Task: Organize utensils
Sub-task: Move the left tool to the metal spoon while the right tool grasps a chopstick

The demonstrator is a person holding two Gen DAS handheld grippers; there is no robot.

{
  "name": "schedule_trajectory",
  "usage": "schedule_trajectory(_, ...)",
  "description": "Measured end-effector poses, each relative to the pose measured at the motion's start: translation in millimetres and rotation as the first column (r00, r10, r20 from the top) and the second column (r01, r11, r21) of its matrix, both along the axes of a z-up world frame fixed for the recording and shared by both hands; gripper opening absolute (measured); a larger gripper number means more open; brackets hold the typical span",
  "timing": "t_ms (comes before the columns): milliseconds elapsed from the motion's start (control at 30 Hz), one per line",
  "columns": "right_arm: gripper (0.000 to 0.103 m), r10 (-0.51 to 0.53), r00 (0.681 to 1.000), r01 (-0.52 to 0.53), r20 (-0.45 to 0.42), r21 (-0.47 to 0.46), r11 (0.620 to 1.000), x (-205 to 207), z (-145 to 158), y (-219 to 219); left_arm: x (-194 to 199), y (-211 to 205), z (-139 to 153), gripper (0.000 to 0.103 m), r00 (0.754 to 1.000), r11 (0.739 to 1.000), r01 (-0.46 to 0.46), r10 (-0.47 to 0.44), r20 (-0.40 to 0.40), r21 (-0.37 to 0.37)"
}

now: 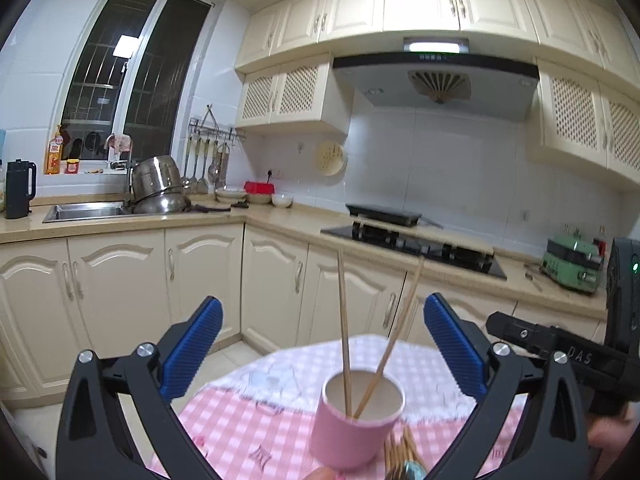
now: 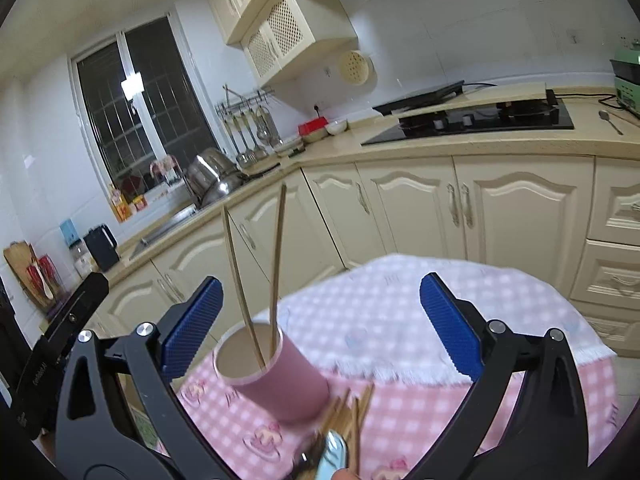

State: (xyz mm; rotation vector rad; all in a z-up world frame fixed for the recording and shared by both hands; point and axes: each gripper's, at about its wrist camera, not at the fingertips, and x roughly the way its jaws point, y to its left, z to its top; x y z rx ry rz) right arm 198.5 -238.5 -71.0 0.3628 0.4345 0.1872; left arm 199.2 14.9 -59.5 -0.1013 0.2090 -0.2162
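Pink cup holding two chopsticks stands on a checked tablecloth; left gripper and right gripper gape wide, gripping nothing.

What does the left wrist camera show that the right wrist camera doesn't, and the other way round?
Only the left wrist view shows the whole range hood and the row of upper cabinets. Only the right wrist view shows a spoon on the counter and drawers at the right. Both show the pink cup holding two chopsticks, loose chopsticks on the checked tablecloth, the stove and the window.
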Motion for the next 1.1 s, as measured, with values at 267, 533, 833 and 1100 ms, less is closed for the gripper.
schedule_trajectory(267,0.097,0.028,0.987,-0.037,-0.159,-0.057,0.998,-21,-32,-2,-19,-7,-32,0.099,0.992,0.997,0.055,-0.047,-0.114,0.062)
schedule_trajectory(533,0.097,0.044,0.952,-0.084,-0.303,-0.121,0.989,-30,-63,-9,-9,-27,-75,0.099,0.941,0.977,0.16,-0.109,-0.322,0.137)
schedule_trajectory(833,0.097,0.077,0.894,-0.182,-0.442,-0.2,0.963,-27,-105,5,5,-55,-128,0.099,0.855,0.936,0.273,-0.129,-0.503,0.224)
schedule_trajectory(1100,0.089,0.104,0.868,-0.225,-0.486,-0.198,0.954,-23,-120,13,21,-64,-156,0.098,0.78,0.917,0.345,-0.163,-0.604,0.198)
